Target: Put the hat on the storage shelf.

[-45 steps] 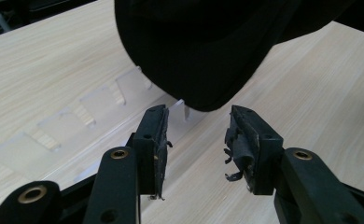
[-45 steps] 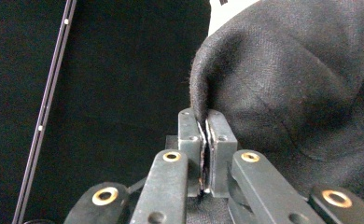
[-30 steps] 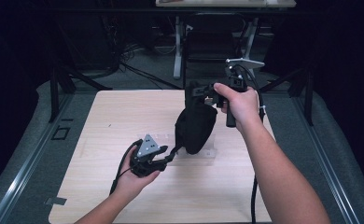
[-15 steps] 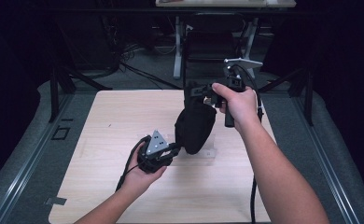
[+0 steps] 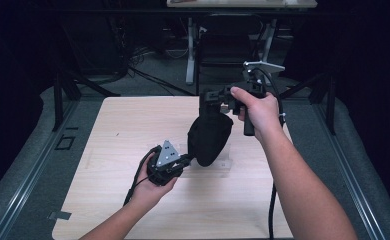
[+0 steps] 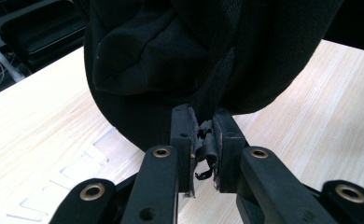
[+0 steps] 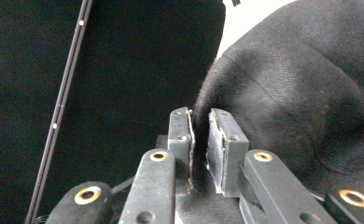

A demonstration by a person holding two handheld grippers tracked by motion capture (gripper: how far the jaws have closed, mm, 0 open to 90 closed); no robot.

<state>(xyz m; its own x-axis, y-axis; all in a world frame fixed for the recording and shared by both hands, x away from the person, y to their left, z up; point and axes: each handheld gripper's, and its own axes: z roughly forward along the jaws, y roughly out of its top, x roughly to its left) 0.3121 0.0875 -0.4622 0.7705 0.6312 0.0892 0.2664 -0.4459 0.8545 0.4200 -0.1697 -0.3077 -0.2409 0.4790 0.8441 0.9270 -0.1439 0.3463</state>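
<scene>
1. The left gripper [image 5: 185,161] sits nearest the person, low over the wooden counter [image 5: 108,130]. In the left gripper view its jaws have just been closing and now stand clamped on a thin fold at the bottom edge of the black fabric bag [image 6: 203,51]; a frayed tag of cloth shows between the pads.

2. The black fabric bag [image 5: 209,137] hangs mid-counter between the two grippers. Its lower end is near or just touching the counter surface; which of the two cannot be told.

3. The right gripper [image 5: 210,97] is farther off, raised above the counter at the top of the bag. Its jaws have just been opening. In the right gripper view a narrow gap shows, with a hem of the bag [image 7: 311,93] lying in it; the pads appear to hold the cloth only loosely, if at all.

4. Handling judgement: the bag is soft, limp and light. It sags and creases under its own weight and keeps no shape.

5. Grip points: take a seam, hem or doubled fold, not a single flat layer. Woven cloth is not slippery, but a thin layer can creep out of the pads.

6. Risk: with the upper hold slackening, the bag would likely slump toward the left gripper.
</scene>
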